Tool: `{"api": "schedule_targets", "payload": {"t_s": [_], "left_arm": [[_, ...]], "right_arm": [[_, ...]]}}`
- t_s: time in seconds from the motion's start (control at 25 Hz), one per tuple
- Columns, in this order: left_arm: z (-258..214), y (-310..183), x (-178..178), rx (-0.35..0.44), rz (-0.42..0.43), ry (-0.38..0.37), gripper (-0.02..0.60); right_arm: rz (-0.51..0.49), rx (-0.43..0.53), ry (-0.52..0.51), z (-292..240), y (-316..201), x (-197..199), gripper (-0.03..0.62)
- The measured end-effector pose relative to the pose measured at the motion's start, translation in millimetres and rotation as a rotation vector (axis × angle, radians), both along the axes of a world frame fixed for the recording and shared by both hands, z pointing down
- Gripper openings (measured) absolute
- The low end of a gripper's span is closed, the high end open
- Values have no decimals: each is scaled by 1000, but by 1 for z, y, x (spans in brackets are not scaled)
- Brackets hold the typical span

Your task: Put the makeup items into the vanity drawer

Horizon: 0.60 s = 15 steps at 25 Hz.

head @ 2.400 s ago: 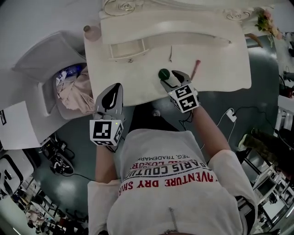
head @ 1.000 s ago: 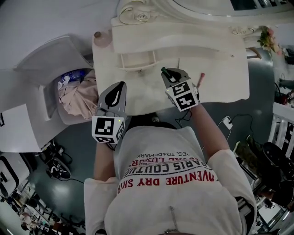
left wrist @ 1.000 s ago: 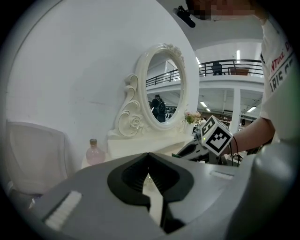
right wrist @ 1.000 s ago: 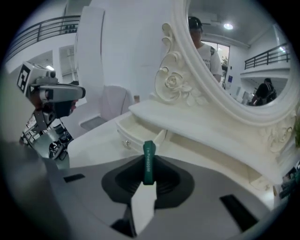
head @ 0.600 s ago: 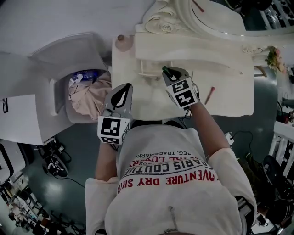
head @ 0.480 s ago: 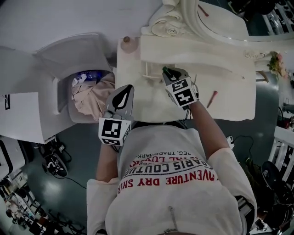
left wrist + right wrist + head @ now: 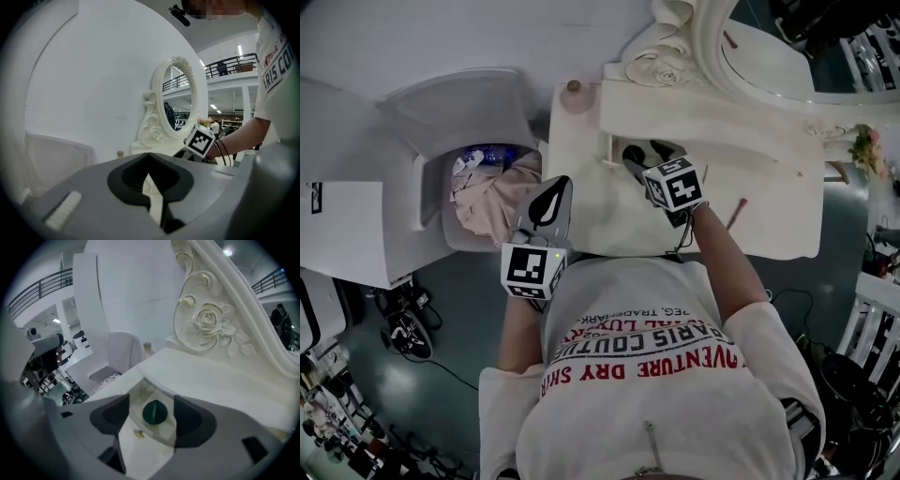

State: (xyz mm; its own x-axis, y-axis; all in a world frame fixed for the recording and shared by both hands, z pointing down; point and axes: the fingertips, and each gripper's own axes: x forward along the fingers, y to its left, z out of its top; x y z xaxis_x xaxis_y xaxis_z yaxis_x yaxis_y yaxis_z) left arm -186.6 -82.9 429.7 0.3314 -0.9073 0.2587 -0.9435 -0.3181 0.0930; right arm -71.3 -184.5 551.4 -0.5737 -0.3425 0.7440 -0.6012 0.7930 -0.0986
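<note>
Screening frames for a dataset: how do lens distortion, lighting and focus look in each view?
Head view: heavy fisheye bending at the edges, dim bluish light, vanity top brightest yet not blown out. Left gripper view: dark round vignette, mirror sharp, close foreground soft. Right gripper view: same vignette, green round item and carved rose crisp, no glare.

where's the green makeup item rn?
Green makeup item: in the open vanity drawer, at the vanity's left in the head view, between the right gripper's jaws, which have just opened.

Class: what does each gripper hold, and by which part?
Nothing: right gripper has just been opening, green item lying free between its jaws; left gripper shut, empty.
</note>
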Motion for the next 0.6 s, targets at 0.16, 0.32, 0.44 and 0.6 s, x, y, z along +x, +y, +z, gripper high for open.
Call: {"api": "schedule_targets", "payload": {"t_s": [0.16,0.32,0.44,0.6], "left_arm": [[-3,-6,8,4,15,6,11],[-4,-16,30,0,57,4,11],[-7,-28,51,1,85,12,11],[-9,-43,85,1,139,25,11]], "right_arm": [[35,17,-18,-9,-1,13,267],[79,50,-16,-19,-3,41,267],[135,66,-3,-22,-10,74,267],[209,55,23,-18,-12,123,267]]}}
